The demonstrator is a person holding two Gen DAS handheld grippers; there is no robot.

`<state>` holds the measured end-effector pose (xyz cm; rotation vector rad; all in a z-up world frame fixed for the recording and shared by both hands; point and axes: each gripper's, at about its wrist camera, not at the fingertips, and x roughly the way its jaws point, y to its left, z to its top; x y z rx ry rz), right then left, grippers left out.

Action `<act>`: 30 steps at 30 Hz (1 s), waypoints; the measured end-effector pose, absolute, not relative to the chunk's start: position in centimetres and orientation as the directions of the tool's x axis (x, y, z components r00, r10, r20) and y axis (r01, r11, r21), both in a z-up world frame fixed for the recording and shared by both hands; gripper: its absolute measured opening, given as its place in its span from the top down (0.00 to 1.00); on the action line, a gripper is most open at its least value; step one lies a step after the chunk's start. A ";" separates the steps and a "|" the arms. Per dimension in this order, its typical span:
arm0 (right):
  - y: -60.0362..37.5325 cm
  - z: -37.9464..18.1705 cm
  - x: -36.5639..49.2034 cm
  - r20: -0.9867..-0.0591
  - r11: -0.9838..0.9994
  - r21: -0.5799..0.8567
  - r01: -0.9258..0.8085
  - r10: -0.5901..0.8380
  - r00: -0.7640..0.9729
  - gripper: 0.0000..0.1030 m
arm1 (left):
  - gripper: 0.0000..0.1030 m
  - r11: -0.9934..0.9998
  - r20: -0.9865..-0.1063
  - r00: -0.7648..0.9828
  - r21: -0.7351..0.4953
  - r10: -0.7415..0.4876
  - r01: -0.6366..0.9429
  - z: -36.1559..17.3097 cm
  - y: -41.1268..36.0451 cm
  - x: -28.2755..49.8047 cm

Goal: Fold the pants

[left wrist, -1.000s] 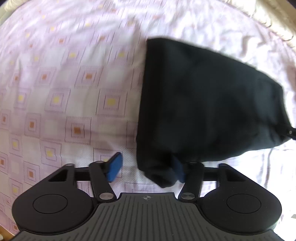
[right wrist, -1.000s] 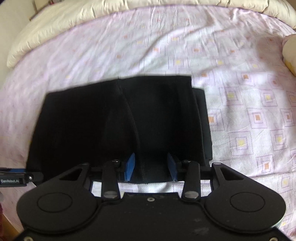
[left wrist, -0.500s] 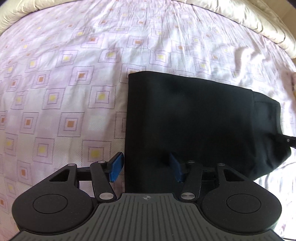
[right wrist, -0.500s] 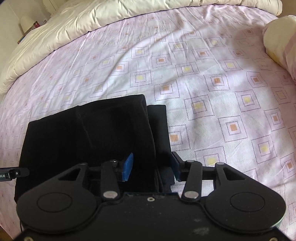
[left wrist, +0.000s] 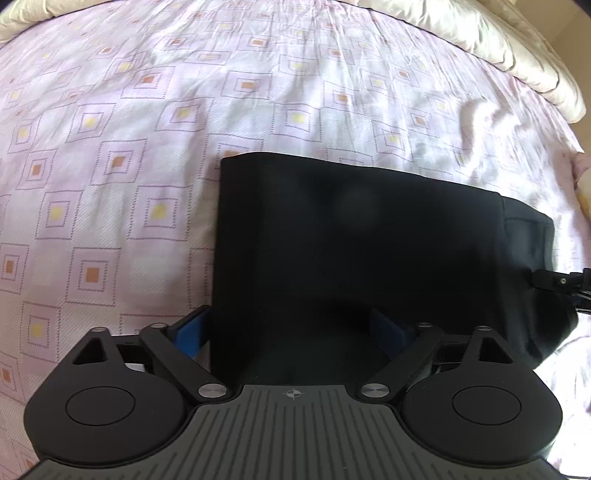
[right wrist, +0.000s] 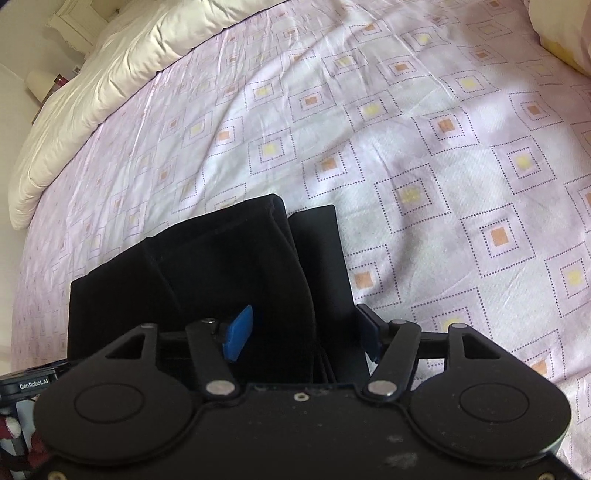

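Observation:
The black pants [left wrist: 354, 251] lie folded into a compact rectangle on the pink patterned bed sheet [left wrist: 110, 155]. My left gripper [left wrist: 291, 332] is open, its blue pads spread wide over the near left edge of the pants. My right gripper [right wrist: 303, 332] is open over the right end of the pants [right wrist: 221, 266], where the stacked fold layers show. The other gripper's tip shows at the right edge of the left wrist view [left wrist: 557, 282] and at the lower left of the right wrist view [right wrist: 33, 380].
A cream duvet [right wrist: 110, 74] is bunched along the far edge of the bed; it also shows in the left wrist view [left wrist: 517, 48]. A pillow [right wrist: 565, 33] lies at the far right. A nightstand with small items [right wrist: 48, 81] stands at the far left.
Both grippers have let go of the pants and opened wider. The folded pants have settled flat on the sheet, and both cameras have pulled up and back.

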<state>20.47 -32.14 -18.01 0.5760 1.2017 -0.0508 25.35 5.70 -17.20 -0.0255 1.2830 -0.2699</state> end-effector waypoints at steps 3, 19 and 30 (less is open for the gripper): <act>-32.1 -17.8 20.5 -0.884 0.859 0.403 0.316 0.277 0.375 0.43 | 0.34 0.968 -0.936 0.279 -0.166 -0.215 0.188 -16.7 5.1 25.6; -24.6 -7.8 18.7 -0.822 0.901 0.400 0.169 0.271 0.500 0.78 | 0.88 0.957 -0.861 0.430 -0.195 -0.271 0.213 -8.4 9.6 22.8; -7.2 -5.3 22.8 -0.772 0.875 0.483 0.003 0.424 0.473 0.78 | 0.88 0.984 -0.864 0.472 -0.146 -0.176 0.100 -5.9 26.3 23.9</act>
